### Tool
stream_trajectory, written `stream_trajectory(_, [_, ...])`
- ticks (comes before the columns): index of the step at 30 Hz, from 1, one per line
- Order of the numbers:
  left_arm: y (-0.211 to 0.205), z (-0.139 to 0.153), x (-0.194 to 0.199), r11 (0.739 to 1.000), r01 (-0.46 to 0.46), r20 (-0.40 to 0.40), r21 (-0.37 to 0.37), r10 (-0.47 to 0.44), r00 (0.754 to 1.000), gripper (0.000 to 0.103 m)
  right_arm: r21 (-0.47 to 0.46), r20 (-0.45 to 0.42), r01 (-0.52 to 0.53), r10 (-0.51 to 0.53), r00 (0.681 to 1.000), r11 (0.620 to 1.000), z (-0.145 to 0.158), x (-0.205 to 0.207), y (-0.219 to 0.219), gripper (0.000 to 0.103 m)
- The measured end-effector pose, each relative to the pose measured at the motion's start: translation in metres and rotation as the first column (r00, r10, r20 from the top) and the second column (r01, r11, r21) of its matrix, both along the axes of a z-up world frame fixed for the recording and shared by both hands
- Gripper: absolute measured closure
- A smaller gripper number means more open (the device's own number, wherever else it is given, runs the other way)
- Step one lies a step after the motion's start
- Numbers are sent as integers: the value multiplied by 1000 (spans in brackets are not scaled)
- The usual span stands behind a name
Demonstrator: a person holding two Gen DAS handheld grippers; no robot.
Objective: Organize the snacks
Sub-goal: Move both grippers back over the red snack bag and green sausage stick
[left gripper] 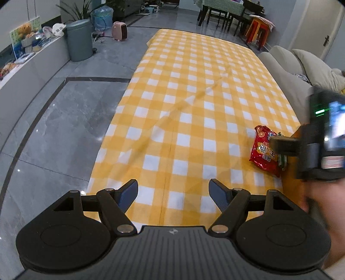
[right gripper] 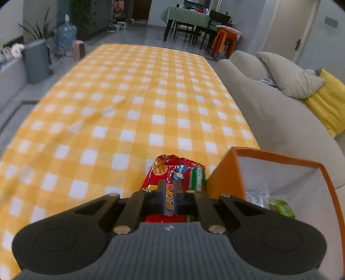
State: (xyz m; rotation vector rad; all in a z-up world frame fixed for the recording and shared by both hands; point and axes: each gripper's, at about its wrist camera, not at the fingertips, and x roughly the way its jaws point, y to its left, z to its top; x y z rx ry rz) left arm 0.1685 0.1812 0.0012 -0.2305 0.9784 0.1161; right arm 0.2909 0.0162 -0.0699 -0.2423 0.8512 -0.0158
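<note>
A red snack packet (right gripper: 172, 172) with a green-and-white end lies on the yellow checked tablecloth (right gripper: 129, 103), next to an orange box (right gripper: 224, 174). My right gripper (right gripper: 169, 189) is shut on the packet's near part. The left wrist view shows the same red packet (left gripper: 264, 150) with the right gripper (left gripper: 280, 143) on it, at the table's right edge. The box has a white inside and holds a green packet (right gripper: 282, 207) and a clear wrapper (right gripper: 257, 197). My left gripper (left gripper: 173, 189) is open and empty, low over the near part of the cloth (left gripper: 194, 97).
A beige sofa (right gripper: 269, 103) with a grey cushion and a yellow cushion (right gripper: 327, 103) runs along the table's right side. A grey bin (left gripper: 78, 39) and a pink appliance (left gripper: 119, 31) stand on the floor at far left. A dining table with chairs (right gripper: 189, 19) stands behind.
</note>
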Motion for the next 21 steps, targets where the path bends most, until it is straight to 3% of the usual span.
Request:
stream_trajectory(4, [8,-2,1,999,-15,-15,-38,14,1000,15,-188,24,24,-20,1000,982,-27,15,19,100])
stream_trajectory(7, [7,-1,0,1000,-13,-10,-14,13,1000,15,-238,2,53,-55,999,970,-43,24,20,100])
stream_trajectory(11, [9,-4,3,999,-21,-29,-31,20,999,15,-210,-5,66,-69,998,975,-48,26,20,103])
stream_trajectory(14, [12,-7,3,999,-30,-44,-37,28,999,15,-103,-37,26,-30,999,994,-40,20,21,103])
stream_trajectory(21, [9,-7,3,999,-22,-50,-40,20,999,15,30,-91,-59,62,994,998,-37,19,27,103])
